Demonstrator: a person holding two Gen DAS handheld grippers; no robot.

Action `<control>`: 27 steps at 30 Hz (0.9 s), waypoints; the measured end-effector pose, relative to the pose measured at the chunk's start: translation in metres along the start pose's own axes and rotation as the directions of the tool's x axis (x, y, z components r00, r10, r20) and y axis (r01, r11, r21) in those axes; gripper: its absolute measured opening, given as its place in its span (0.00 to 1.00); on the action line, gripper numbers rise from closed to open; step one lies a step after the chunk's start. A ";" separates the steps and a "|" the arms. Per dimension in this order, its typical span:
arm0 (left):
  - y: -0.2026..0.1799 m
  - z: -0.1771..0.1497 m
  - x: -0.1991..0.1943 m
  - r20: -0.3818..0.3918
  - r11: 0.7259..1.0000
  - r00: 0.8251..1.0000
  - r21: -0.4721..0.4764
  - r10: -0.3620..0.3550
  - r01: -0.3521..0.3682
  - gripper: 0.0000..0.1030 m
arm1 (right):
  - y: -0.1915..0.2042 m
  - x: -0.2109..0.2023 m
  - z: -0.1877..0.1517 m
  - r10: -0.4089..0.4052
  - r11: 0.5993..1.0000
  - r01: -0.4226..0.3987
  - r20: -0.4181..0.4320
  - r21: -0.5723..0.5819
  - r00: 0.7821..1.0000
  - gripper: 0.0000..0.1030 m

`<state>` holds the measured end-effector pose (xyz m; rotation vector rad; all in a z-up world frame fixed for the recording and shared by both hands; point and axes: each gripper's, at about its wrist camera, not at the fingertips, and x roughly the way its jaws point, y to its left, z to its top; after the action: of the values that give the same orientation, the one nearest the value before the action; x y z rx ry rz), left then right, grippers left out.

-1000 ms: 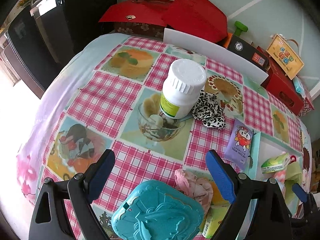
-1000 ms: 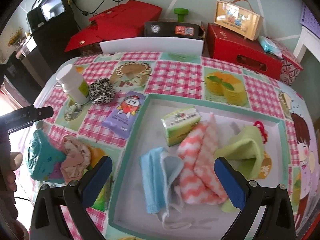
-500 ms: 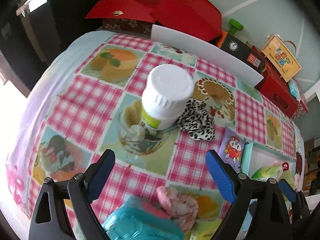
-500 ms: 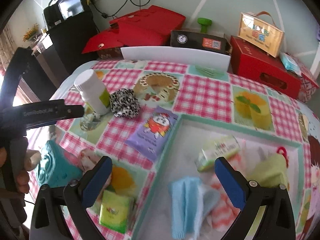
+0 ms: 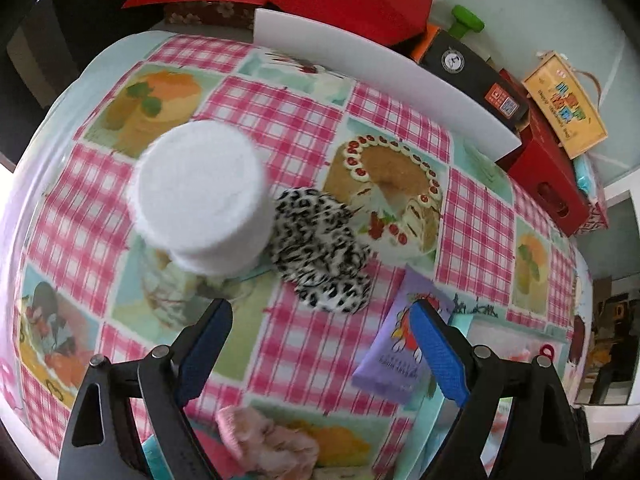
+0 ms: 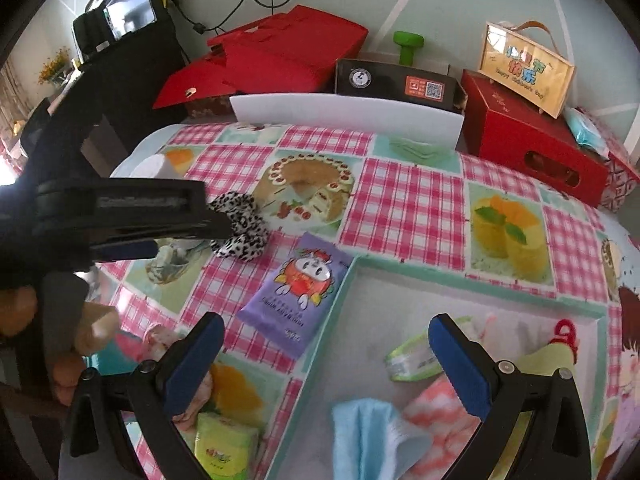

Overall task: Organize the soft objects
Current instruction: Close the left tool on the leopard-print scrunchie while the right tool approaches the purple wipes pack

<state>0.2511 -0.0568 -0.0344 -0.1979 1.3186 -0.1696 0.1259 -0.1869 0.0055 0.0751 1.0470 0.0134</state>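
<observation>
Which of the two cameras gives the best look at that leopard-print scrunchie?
The left wrist view: the leopard-print scrunchie lies whole and large mid-frame beside the white bottle. The right wrist view shows it smaller, partly hidden behind the left gripper.

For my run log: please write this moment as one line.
left gripper: open, facing leopard scrunchie | right gripper: open, empty

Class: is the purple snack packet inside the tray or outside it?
Outside. The purple snack packet lies flat on the checked tablecloth, along the tray's teal rim; the cloths sit inside.
</observation>
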 end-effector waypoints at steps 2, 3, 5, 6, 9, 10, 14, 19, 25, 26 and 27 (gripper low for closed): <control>-0.006 0.006 0.008 0.000 1.000 1.000 -0.004 0.015 -0.015 0.86 | -0.005 0.001 0.002 -0.004 1.000 0.004 0.004 0.007 1.000 1.00; -0.006 0.008 0.011 -0.001 1.000 1.000 -0.009 0.028 -0.028 0.86 | -0.009 0.001 0.003 -0.001 1.000 0.001 0.005 0.017 1.000 1.00; -0.007 0.012 0.018 -0.003 0.998 0.999 -0.027 0.050 -0.050 0.80 | -0.014 0.002 0.003 0.009 0.999 -0.009 0.004 0.035 1.000 1.00; -0.007 0.013 0.022 -0.006 0.998 0.999 -0.034 0.054 -0.054 0.73 | -0.016 0.003 0.002 0.015 0.999 -0.016 0.002 0.045 1.000 1.00; -0.005 0.017 0.034 -0.020 0.995 0.997 -0.067 0.071 -0.072 0.70 | -0.020 0.005 0.001 0.022 0.998 -0.021 -0.003 0.056 1.000 1.00; -0.003 0.017 0.037 -0.020 0.994 0.997 -0.086 0.068 -0.070 0.67 | -0.021 0.004 0.001 0.023 0.998 -0.023 -0.002 0.060 1.000 1.00; 0.005 0.014 0.046 -0.018 0.991 0.998 -0.114 0.065 -0.066 0.59 | -0.023 0.002 0.000 0.028 0.997 -0.028 0.004 0.067 1.000 1.00; 0.002 0.010 0.045 -0.002 0.995 0.999 -0.090 0.053 -0.053 0.36 | -0.022 -0.001 0.001 0.013 0.998 -0.014 0.011 0.054 1.000 1.00; 0.007 -0.010 0.041 0.005 0.996 1.000 -0.088 0.001 -0.001 0.31 | -0.024 -0.005 0.001 0.016 0.998 -0.017 0.016 0.064 1.000 1.00; 0.009 -0.013 0.040 0.007 0.996 1.000 -0.090 -0.007 0.008 0.31 | -0.024 -0.005 0.001 0.016 0.998 -0.017 0.016 0.064 1.000 1.00; 0.011 -0.017 0.039 0.009 0.996 1.000 -0.091 -0.013 0.014 0.31 | -0.024 -0.005 0.001 0.016 0.998 -0.017 0.016 0.064 1.000 1.00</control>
<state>0.2447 -0.0565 -0.0781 -0.2842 1.3182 -0.1202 0.1235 -0.2114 0.0088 0.1418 1.0317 -0.0057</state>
